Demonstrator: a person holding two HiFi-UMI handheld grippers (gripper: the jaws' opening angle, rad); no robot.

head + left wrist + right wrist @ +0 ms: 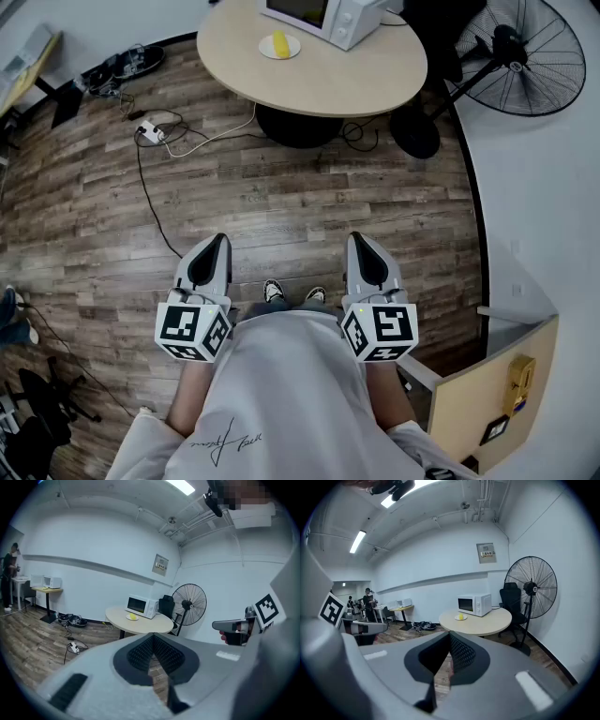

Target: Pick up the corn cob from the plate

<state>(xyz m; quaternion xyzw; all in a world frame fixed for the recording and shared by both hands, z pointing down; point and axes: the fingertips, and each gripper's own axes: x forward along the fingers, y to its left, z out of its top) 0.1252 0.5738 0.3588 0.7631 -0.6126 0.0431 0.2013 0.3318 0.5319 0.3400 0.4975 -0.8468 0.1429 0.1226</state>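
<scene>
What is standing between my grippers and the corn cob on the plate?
Nothing visible. Only wooden floor separates the left gripper and right gripper from the table; the microwave stands beside the corn cob, not before it.

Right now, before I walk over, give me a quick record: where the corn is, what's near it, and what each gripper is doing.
corn cob: lying on the plate
plate: on the round table, beside the microwave
left gripper: fingers together, empty, well short of the table
right gripper: fingers together, empty, beside the left one
floor: wood, power strip and cables to the left
fan: standing right of the table
</scene>
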